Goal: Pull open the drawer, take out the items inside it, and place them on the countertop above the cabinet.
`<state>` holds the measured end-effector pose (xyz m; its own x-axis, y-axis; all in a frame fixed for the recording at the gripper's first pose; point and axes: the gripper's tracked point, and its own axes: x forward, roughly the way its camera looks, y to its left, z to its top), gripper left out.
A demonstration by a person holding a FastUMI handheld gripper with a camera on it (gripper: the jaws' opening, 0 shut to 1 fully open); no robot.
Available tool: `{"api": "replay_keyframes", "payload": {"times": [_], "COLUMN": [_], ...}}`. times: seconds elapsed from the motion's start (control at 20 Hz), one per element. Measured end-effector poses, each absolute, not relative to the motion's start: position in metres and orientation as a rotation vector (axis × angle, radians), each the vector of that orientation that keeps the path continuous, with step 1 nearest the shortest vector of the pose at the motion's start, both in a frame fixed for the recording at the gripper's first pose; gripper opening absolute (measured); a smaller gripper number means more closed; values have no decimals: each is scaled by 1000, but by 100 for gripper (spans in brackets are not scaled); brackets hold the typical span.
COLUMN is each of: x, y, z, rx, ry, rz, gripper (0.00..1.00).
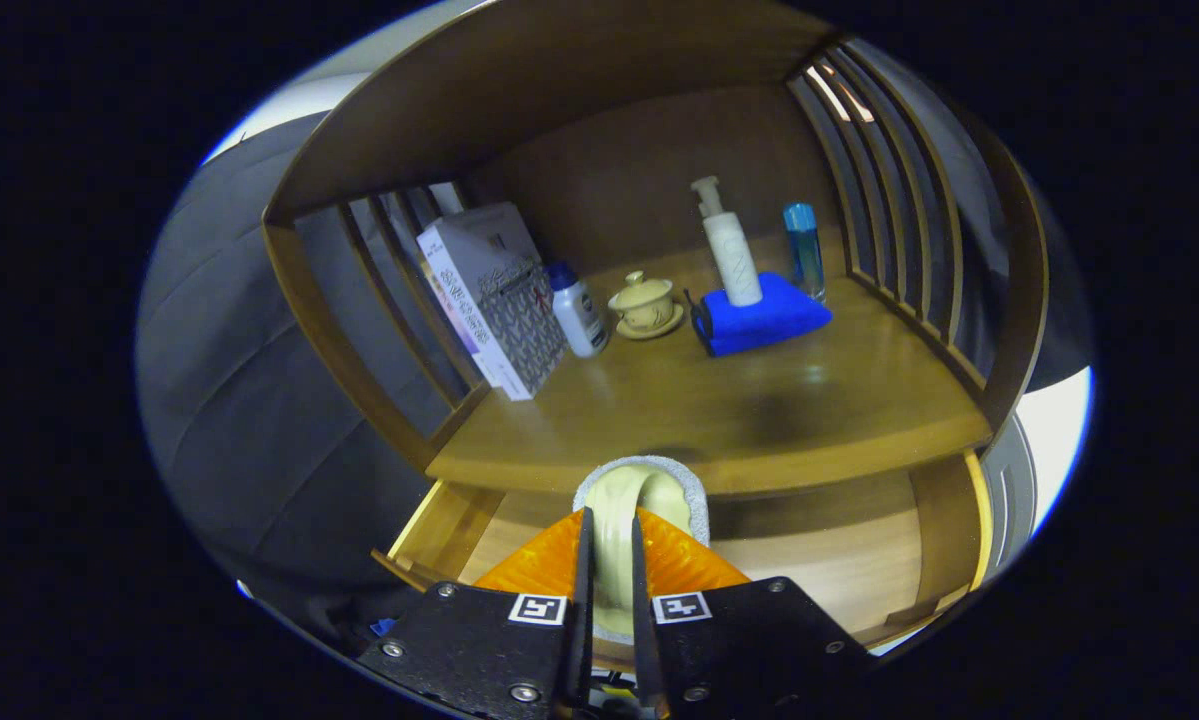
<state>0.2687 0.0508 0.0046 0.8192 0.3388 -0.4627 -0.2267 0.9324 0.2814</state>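
My gripper is shut on a cream, curved item with a rough grey-white rim. The item is pinched between both fingers and held just above the front edge of the wooden countertop. Below and behind it the drawer stands pulled open, showing a bare wooden bottom to the right of the fingers. I cannot tell what kind of item the held piece is.
Beyond the fingers, at the back of the countertop, stand a patterned white box, a small white bottle with a blue cap, a lidded cream cup on a saucer, a blue folded cloth bearing a white pump bottle, and a slim blue bottle. Slatted wooden sides flank the shelf.
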Motion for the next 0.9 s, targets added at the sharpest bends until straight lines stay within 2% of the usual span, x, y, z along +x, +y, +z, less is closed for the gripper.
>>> {"api": "replay_keyframes", "payload": {"times": [0.3,0.7,0.85,0.9], "x": [319,386,393,393], "y": [41,37,34,33], "z": [25,7,4,6], "rx": [277,311,289,273], "ry": [493,493,479,465], "rz": [226,167,157,158], "gripper": [17,19,27,38]}}
